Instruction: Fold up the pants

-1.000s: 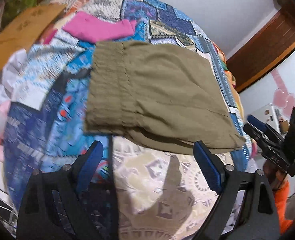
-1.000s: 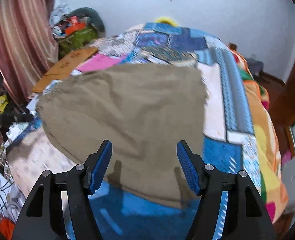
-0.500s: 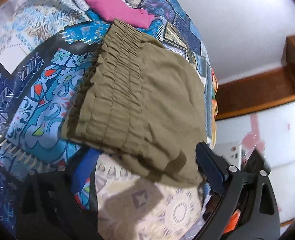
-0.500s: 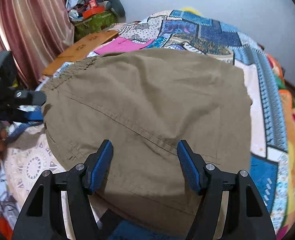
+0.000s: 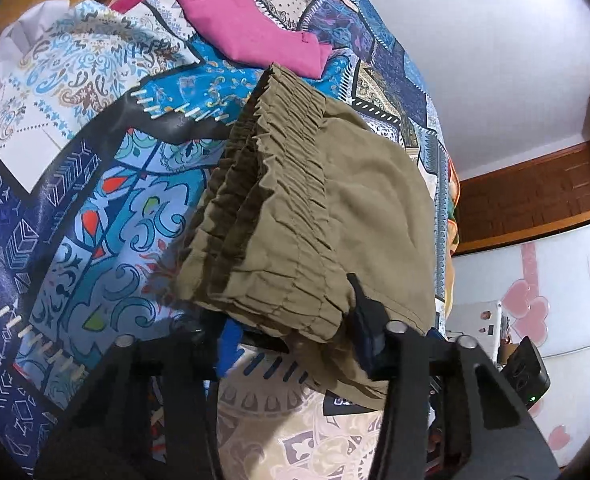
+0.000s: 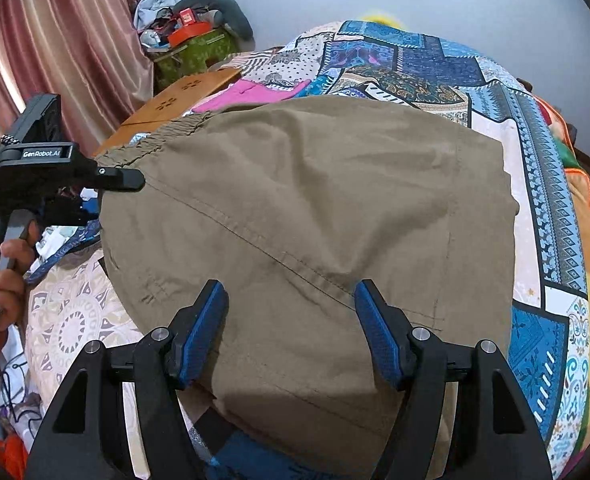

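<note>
Closing on the gathered waistband corner of the olive pants, which lie folded flat on the patchwork bed, the left tool has just been narrowing, cloth between its jaws. The right tool hovers spread above the smooth woven cloth. Next, I'd guess: pinch both edges, lift together.

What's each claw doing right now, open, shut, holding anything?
Left claw: jaws just closing, clamped on the waistband corner of the olive pants.
Right claw: open, poised over the pants, gripping nothing.
</note>
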### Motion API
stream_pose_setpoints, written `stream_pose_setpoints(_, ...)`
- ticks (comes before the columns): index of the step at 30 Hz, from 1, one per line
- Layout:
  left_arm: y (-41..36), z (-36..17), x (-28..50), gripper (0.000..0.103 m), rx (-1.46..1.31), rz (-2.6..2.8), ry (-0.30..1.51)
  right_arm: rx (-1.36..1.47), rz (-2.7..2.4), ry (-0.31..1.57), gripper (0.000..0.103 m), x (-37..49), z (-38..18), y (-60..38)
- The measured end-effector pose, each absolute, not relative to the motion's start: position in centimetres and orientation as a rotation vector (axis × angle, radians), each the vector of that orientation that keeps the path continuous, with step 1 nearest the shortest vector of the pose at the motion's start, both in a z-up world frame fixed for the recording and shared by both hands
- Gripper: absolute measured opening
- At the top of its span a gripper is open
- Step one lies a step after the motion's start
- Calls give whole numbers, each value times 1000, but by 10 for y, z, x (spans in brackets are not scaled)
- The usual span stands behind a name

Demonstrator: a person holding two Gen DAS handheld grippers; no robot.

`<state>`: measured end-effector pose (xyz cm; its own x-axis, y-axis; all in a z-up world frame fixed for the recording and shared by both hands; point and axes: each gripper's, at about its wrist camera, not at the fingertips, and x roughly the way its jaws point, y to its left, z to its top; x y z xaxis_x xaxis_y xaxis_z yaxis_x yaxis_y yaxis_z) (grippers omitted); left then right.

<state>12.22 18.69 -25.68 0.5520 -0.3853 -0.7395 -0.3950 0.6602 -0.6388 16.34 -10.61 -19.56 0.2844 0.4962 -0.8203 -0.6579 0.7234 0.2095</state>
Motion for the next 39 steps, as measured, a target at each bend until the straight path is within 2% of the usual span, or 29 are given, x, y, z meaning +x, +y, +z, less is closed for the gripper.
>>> stream_pose_setpoints(5,174,-237,119,35,-737,47,991,-179,767,1028,65,163,-195,-109)
stream_pose_setpoints(8,162,-215,116,33,-565,112,957,-176,748,1037,61,162,-191,-114)
stream_pose_setpoints(15,149,-166,100,32,-153,264,867,-184,681,1030,61,155,-182,-138)
stream_pose_setpoints(23,128,-125,107,31,-57,223,773,-125,643,1046,61,152,-189,-164)
stream_pose_setpoints(30,73,-89,129,28,8,69,695,-2,660,1075,61,156,-199,-174)
stream_pose_setpoints(39,1,-95,158,25,39,-153,742,19,652,1064,61,152,-197,-175)
